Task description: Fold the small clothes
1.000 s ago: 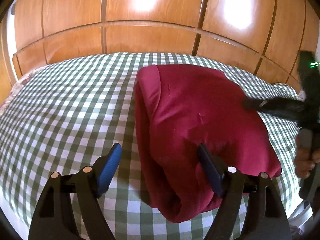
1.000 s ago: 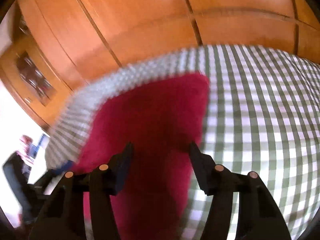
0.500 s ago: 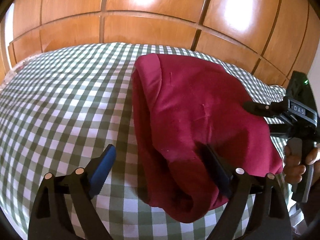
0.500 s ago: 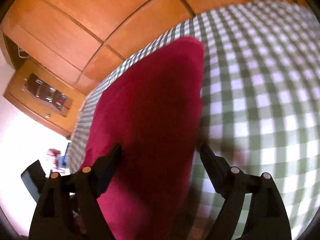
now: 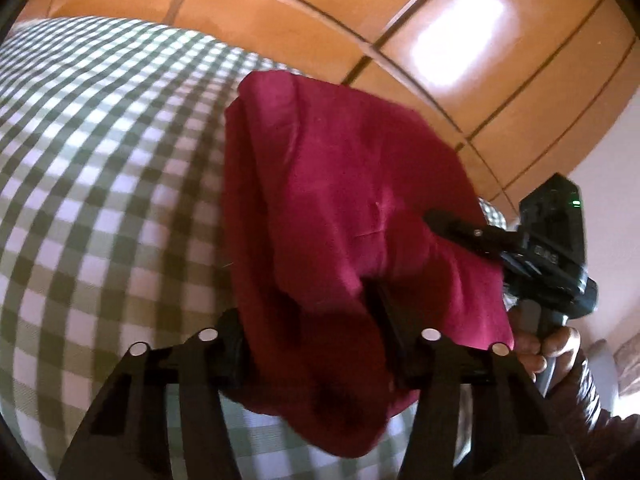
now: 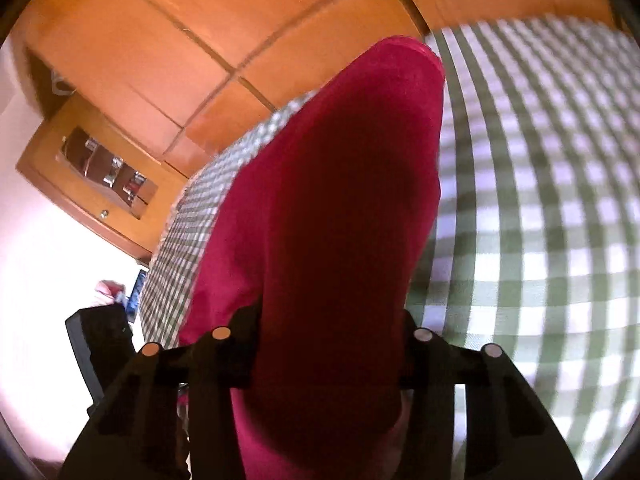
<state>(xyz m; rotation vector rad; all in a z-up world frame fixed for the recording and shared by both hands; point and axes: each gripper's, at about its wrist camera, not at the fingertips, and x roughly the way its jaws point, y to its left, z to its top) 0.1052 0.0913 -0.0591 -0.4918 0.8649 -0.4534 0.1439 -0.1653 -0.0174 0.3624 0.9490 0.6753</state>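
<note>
A folded dark red garment (image 5: 344, 184) lies on a green-and-white checked cloth (image 5: 100, 168). My left gripper (image 5: 308, 320) has the garment's near edge between its fingers, and the cloth bunches up over them. The fingertips are hidden by the fabric. My right gripper (image 6: 328, 344) also has the garment (image 6: 336, 200) between its fingers at the near end. The right gripper shows in the left wrist view (image 5: 532, 248) at the garment's right edge, held by a hand.
Orange wooden panelled doors (image 5: 320, 20) rise behind the checked surface. A wooden cabinet with metal fittings (image 6: 104, 172) stands at the left in the right wrist view. The checked cloth (image 6: 540, 200) spreads to the right of the garment.
Both grippers have moved forward onto the garment's near edge and their fingers have closed in around the fabric, which now bunches and lifts between them.
</note>
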